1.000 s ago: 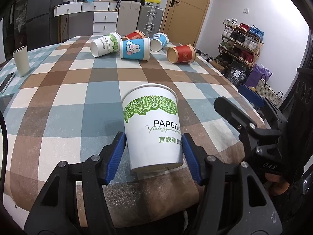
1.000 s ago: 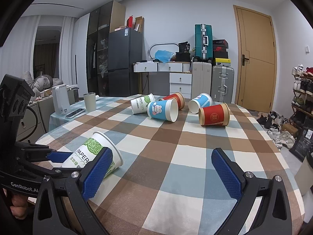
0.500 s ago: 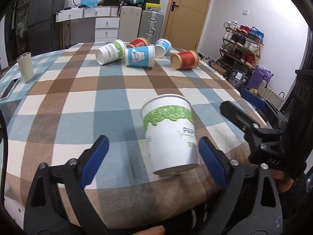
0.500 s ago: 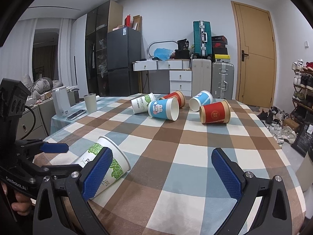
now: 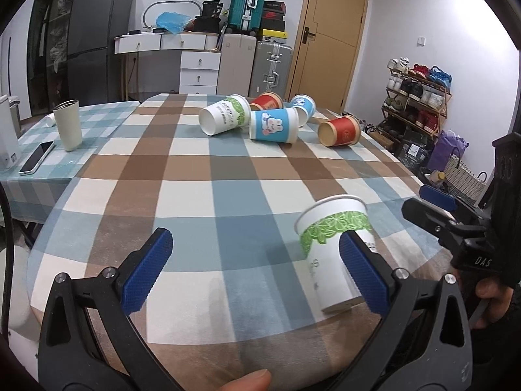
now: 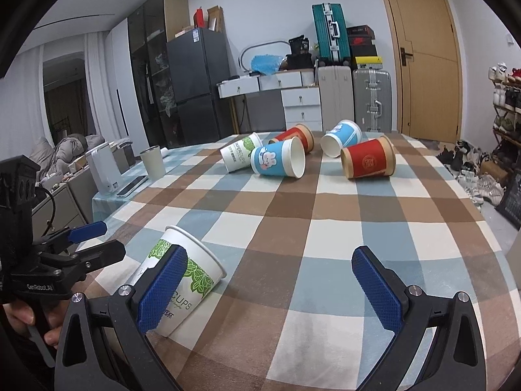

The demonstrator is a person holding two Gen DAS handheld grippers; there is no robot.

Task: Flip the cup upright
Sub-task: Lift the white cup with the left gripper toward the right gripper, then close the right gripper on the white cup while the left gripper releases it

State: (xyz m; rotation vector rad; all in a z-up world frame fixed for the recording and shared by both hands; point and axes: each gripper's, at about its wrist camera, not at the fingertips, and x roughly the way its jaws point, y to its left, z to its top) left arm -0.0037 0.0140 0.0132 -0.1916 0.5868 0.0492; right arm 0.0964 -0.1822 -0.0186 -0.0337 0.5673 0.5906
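Observation:
A white paper cup with a green leaf band (image 5: 332, 247) stands upright near the table's front edge, partly behind my left gripper's right finger (image 5: 361, 270). It also shows in the right wrist view (image 6: 182, 277), behind the right gripper's left finger. My left gripper (image 5: 254, 270) is open and empty, with the cup off to its right. My right gripper (image 6: 267, 290) is open and empty. Several cups lie on their sides at the far end: a white and green one (image 5: 224, 119), a blue rabbit one (image 5: 273, 125), two red ones (image 5: 340, 130) and another blue one (image 5: 302, 107).
The round table has a checked cloth (image 5: 228, 176). A cream tumbler (image 5: 67, 123) and a phone (image 5: 36, 157) sit on a lower side table to the left. A shoe rack (image 5: 420, 104) stands to the right. Suitcases and drawers line the back wall.
My left gripper opened and let go of the green-banded cup, then moved left and back. The cup now stands free on the table. The right gripper stayed open.

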